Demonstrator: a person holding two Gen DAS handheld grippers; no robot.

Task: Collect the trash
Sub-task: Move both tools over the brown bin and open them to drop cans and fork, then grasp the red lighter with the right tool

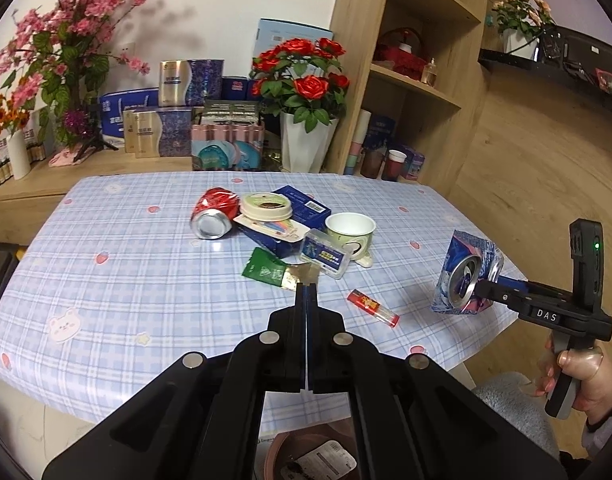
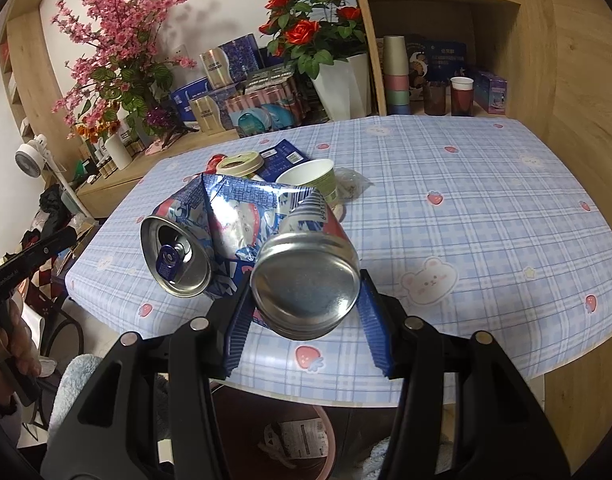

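A table under a blue plaid cloth [image 1: 146, 300] printed with strawberries and bears stands before wooden shelving, gift boxes and pots of artificial flowers. The right gripper [image 2: 302, 312] is clamped on a crushed blue can [image 2: 266, 240], folded almost double so that its base and its opened top both face the lens; it hangs above the near table edge, over a brown bin [image 2: 302, 448] on the floor that already holds a wrapper. The can looks light, thin-walled and slick, with sharp creases, so the stiff rim by the base, where the pads sit, seems the soundest hold. The left gripper [image 1: 306, 292] has its fingers pressed together with nothing visibly between them, its tips just short of a green sachet [image 1: 266, 270]. Left on the table I count one crushed red can [image 1: 214, 212], one round lidded tub [image 1: 266, 205], one empty paper cup [image 1: 350, 230], one dark blue carton [image 1: 306, 204], one clear plastic case [image 1: 323, 254], one green sachet and one small red tube [image 1: 373, 307]. The sachet is limp and flat, best pinched at an edge.
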